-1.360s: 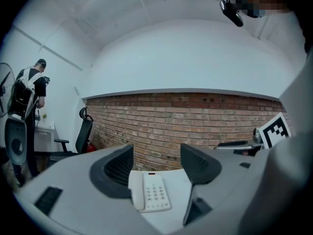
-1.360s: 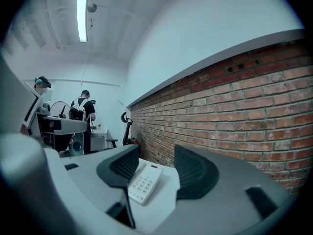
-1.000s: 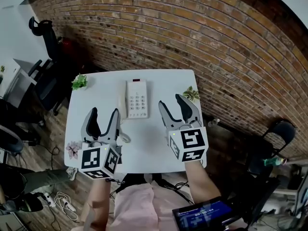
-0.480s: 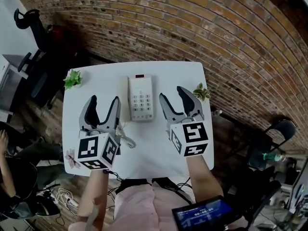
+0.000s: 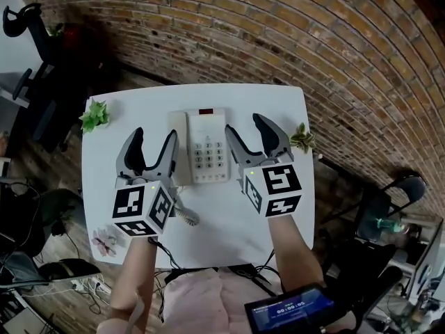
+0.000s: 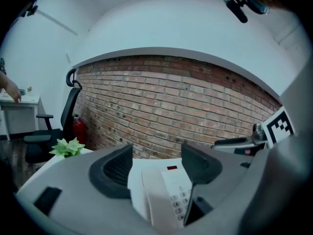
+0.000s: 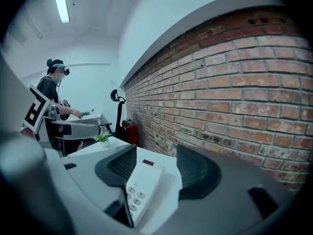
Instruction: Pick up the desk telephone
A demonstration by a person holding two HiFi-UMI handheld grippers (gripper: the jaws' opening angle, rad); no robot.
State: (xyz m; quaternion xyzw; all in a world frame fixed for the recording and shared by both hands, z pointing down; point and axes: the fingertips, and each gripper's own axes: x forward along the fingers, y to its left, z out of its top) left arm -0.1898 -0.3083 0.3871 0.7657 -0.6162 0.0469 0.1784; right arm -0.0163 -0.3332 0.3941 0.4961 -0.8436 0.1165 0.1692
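The telephone (image 5: 208,148) lies flat on the white desk (image 5: 233,211), slightly toward 12 o'clock from the desk's centre. Its keypad faces up and its handset runs along its 9 o'clock side.

**Left claw** (image 5: 154,136): open. It sits at the telephone's 8 o'clock. In the left gripper view the handset side shows in the gap between the jaws, and neither pad presses on it. In the head view your inner jaw overlaps the handset edge.

**Right claw** (image 5: 248,127): open, and its jaws have just been opening. It sits at the telephone's 3 o'clock. In the right gripper view the telephone's 3 o'clock edge shows in the gap, close to the inner jaw, and no pad presses on it.

**Edges and clearance**
- 12 o'clock: a narrow strip of bare desk lies between the telephone and the far edge, with the brick wall (image 5: 278,40) beyond it.
- 3 o'clock: a small plant (image 5: 303,138) stands at the desk edge, just beside your right claw's outer jaw.
- 10 o'clock: a second plant (image 5: 94,115) stands at the corner, well apart from your left claw.
- 6 o'clock: the desk between the two grippers is bare up to the near edge.
- 7 o'clock: the coiled cord (image 5: 185,215) trails from the handset side beside your left gripper, and pink flowers (image 5: 104,241) lie at the desk corner.
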